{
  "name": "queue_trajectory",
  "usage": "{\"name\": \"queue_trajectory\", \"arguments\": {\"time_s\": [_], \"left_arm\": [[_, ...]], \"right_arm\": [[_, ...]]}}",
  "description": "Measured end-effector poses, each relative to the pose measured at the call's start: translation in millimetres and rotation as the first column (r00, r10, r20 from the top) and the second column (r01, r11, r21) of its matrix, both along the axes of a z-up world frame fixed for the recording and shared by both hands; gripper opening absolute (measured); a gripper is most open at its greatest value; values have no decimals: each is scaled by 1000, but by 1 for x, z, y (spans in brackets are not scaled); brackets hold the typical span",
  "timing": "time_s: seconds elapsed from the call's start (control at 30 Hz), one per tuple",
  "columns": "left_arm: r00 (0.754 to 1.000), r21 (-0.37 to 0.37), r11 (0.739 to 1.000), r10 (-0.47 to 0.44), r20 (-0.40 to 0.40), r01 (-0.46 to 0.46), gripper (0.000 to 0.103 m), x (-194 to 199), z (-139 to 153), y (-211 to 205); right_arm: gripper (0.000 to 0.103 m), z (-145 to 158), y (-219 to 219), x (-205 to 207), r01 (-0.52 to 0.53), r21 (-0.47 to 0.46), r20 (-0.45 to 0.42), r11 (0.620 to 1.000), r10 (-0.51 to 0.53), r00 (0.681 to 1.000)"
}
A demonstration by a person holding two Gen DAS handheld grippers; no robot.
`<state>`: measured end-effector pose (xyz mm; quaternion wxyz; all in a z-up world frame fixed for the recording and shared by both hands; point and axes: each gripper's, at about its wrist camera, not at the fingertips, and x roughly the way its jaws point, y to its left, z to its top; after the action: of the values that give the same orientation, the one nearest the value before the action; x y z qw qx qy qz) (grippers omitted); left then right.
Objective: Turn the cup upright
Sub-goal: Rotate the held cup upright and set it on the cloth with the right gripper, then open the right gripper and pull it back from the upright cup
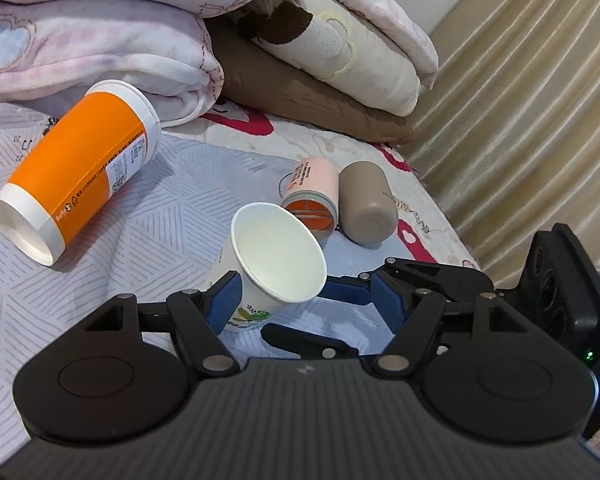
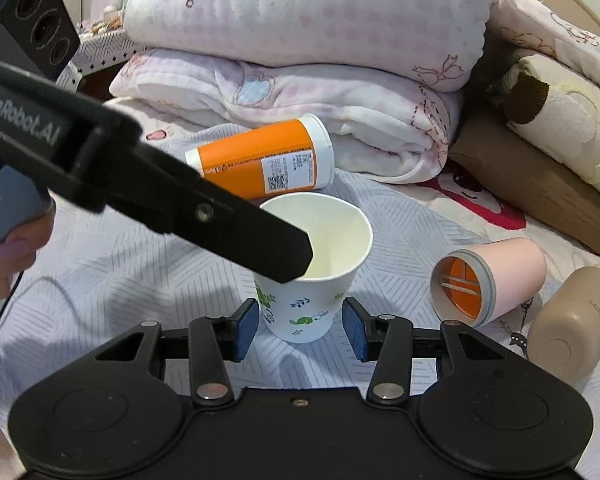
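Paper cup (image 2: 315,264) stands between the right tool's (image 2: 302,330) parted fingers.

Orange tumbler (image 1: 80,168), pink canister (image 1: 312,190), blankets (image 2: 300,40)

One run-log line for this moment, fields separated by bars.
paper cup upright on bed | right gripper open, fingers beside cup | left gripper open, near rim | orange cup lying

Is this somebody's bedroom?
Probably yes, a bed: folded pink blankets are piled on a patterned bedsheet, with a curtain beside it. Cups lie scattered on the sheet.
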<state>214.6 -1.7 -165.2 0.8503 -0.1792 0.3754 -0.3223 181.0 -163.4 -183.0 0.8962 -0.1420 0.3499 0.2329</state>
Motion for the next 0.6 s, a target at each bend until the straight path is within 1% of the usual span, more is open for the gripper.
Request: {"name": "queue_trajectory", "arguments": {"time_s": [0.23,0.27,0.47,0.6], "left_arm": [[1000,60,998,17,15,-18,70,-6,8,-4],[1000,65,998,19,15,-20,70,-8,9,-4],[999,99,994,32,30,-35,70,-16,22,-5],[999,136,990,37,39,-42,72,-24,31,-10]], "right_arm": [[52,9,-2,-12,3,15,27,1000,-4,1000],[51,10,-3,-14,26,18,44,1000,-27,999],[52,15,-11,-25,53,48,63,997,-56,996],[52,16,-20,-34,80,74,56,994,-84,995]]}}
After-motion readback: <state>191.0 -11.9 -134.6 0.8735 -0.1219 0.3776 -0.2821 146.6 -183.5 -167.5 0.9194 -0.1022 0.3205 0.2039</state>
